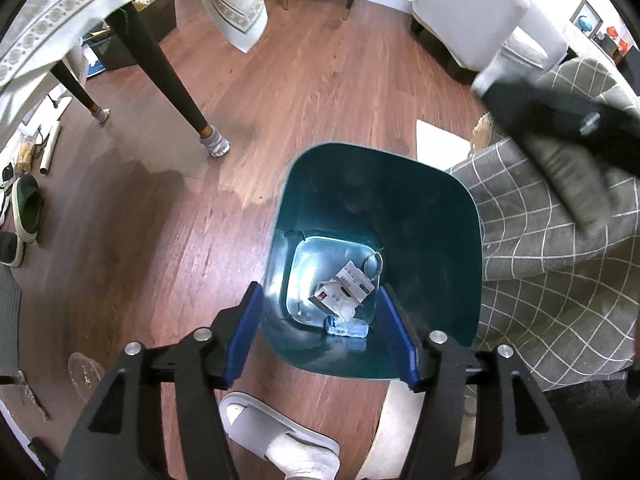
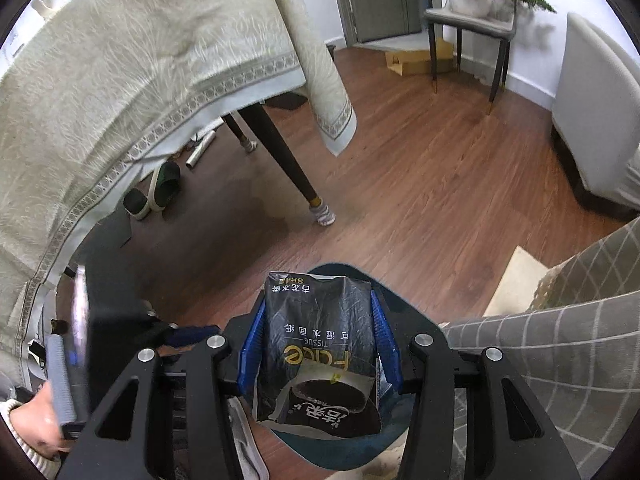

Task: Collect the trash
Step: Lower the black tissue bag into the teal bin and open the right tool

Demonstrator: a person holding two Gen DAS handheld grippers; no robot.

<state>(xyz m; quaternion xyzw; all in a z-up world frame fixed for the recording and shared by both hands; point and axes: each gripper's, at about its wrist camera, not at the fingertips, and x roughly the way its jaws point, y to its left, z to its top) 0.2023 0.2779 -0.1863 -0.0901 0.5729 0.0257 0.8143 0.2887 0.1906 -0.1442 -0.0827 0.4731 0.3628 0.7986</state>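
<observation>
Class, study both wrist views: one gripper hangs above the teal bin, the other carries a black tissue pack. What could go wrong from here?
1. The right gripper holds the black tissue pack near the teal bin's rim; released early, it may land on the floor.
2. The open left gripper hangs over the bin's mouth, so the two grippers might collide.

I see the teal bin [image 1: 452, 216] upright on the floor, with a small carton [image 1: 344, 292] and a blue wrapper [image 1: 347, 327] at its bottom; a crumpled black tissue pack [image 2: 320, 344] above it.
</observation>
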